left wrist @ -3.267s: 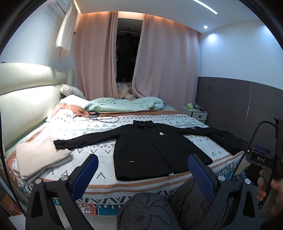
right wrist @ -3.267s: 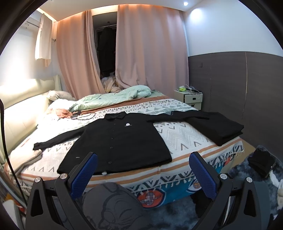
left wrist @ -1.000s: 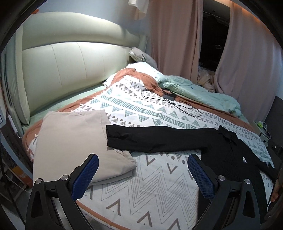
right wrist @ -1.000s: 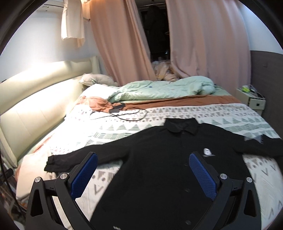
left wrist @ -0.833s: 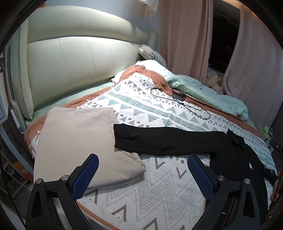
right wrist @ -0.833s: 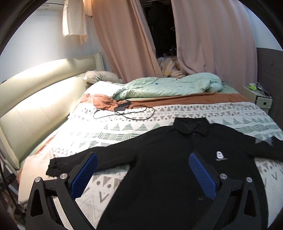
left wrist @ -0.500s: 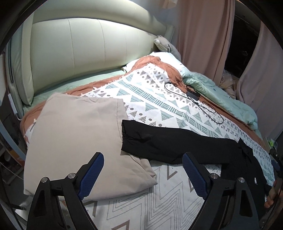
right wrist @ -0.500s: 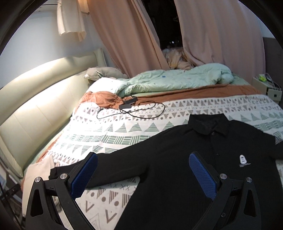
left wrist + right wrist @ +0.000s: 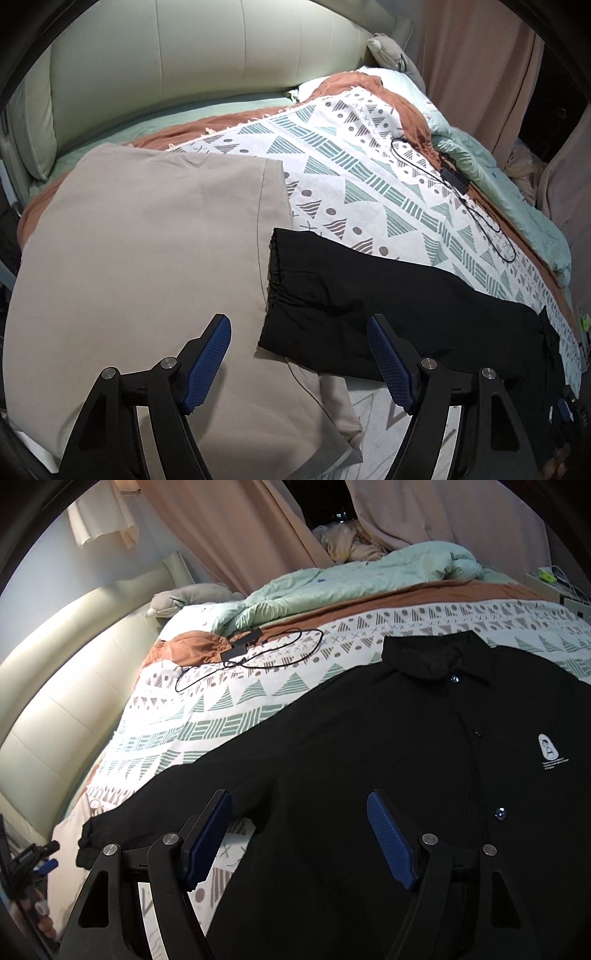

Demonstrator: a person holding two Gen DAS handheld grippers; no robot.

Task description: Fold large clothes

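A black long-sleeved button shirt (image 9: 388,746) lies flat, front up, on the patterned bedspread (image 9: 229,701). Its sleeve (image 9: 369,295) stretches across the bed, with the cuff end (image 9: 277,280) resting on a folded beige garment (image 9: 140,258). My left gripper (image 9: 299,354) hangs just above that cuff end. Its jaws are closing, the blue pads stand apart, and no cloth is pinched. My right gripper (image 9: 299,834) hovers over the shirt near the armpit and upper sleeve. Its jaws are closing too, and they hold nothing.
A black charger and cable (image 9: 458,184) lie on the bedspread (image 9: 351,177) beyond the sleeve. A mint duvet (image 9: 369,576) is bunched at the far side, with pink curtains (image 9: 240,528) behind. The padded headboard (image 9: 184,66) runs along the left. The other gripper (image 9: 33,864) shows at the lower left.
Both grippers have dropped and moved in close to the shirt, the left toward the cuff and the right toward the shoulder area. The jaws of both have narrowed.
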